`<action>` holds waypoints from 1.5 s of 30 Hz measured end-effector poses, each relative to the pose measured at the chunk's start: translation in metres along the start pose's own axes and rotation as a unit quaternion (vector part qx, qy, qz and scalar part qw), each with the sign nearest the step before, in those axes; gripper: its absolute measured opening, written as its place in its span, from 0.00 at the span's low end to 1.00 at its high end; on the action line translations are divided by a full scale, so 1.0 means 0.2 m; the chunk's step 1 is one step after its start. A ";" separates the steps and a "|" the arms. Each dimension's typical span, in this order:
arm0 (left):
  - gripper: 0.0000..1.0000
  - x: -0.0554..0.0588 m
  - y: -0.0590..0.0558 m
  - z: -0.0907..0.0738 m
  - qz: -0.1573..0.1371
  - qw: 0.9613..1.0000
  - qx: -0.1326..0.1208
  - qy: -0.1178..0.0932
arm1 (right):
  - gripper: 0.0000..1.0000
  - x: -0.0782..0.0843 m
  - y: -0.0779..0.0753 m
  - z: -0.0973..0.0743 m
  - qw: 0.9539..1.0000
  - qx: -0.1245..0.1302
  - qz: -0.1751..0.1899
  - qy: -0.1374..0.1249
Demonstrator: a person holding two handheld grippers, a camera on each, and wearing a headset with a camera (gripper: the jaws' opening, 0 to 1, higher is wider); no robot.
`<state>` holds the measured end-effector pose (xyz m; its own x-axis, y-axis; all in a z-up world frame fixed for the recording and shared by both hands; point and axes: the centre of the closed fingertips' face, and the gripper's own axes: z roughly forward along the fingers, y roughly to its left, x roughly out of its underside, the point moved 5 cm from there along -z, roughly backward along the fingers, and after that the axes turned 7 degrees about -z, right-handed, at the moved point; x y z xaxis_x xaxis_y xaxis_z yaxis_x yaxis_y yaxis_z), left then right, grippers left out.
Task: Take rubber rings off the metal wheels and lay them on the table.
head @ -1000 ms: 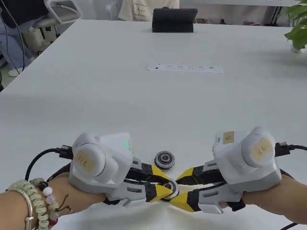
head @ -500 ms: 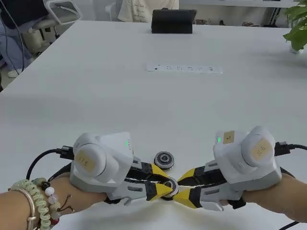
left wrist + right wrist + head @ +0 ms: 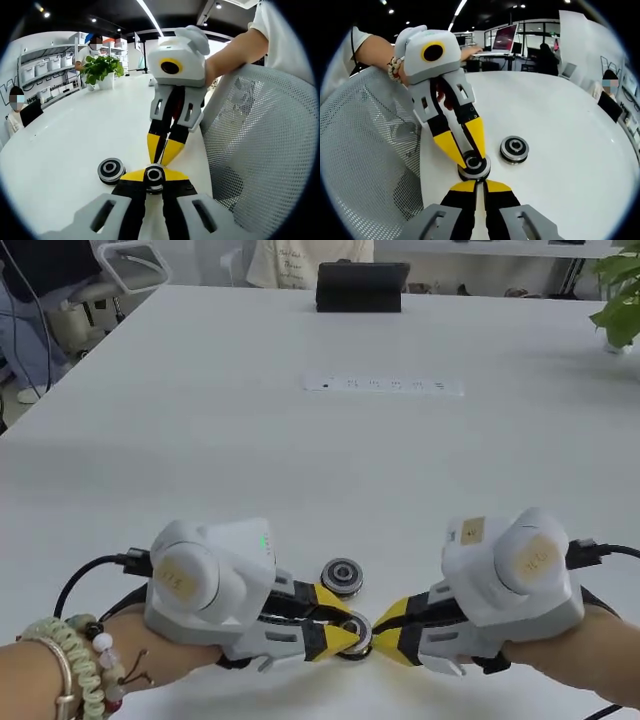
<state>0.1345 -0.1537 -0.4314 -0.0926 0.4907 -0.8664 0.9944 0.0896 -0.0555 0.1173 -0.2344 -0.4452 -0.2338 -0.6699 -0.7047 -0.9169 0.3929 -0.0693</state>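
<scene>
A small metal wheel [image 3: 357, 629] with a black rubber ring sits at the near edge of the white table [image 3: 300, 460]. My left gripper [image 3: 345, 633] is shut on it from the left; its yellow tips clamp the wheel [image 3: 154, 176]. From the right, my right gripper [image 3: 381, 633] has its tips pinched together on the wheel's [image 3: 474, 167] rim, where the ring runs. In the right gripper view my right gripper [image 3: 475, 184] meets the left gripper [image 3: 472, 157] across the wheel. A second ringed wheel [image 3: 342, 575] lies flat just behind.
A white power strip [image 3: 385, 384] lies mid-table, a black case [image 3: 362, 287] at the far edge, a potted plant [image 3: 622, 302] at far right. A mesh chair [image 3: 260, 150] stands close behind the grippers. The table edge is right below the held wheel.
The right gripper's jaws, spread apart a second ago, have come together on the wheel's rim. The left gripper has kept its hold and both wheels stay in place.
</scene>
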 end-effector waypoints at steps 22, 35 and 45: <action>0.07 0.00 0.00 0.00 0.011 1.000 -0.006 0.004 | 0.00 0.03 -0.03 0.00 0.982 0.016 0.190 -0.014; 0.07 0.00 0.01 0.00 0.003 1.000 -0.008 0.000 | 0.00 0.03 -0.08 -0.03 0.940 0.004 0.338 -0.050; 0.07 0.00 0.01 0.00 0.001 1.000 -0.008 -0.003 | 0.00 0.02 -0.10 -0.04 0.921 -0.010 0.384 -0.068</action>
<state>0.1366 -0.1534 -0.4325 -0.0910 0.4850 -0.8698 0.9937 0.1022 -0.0469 0.1313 -0.2499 -0.4401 -0.7748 -0.1136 -0.6219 -0.5037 0.7053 0.4988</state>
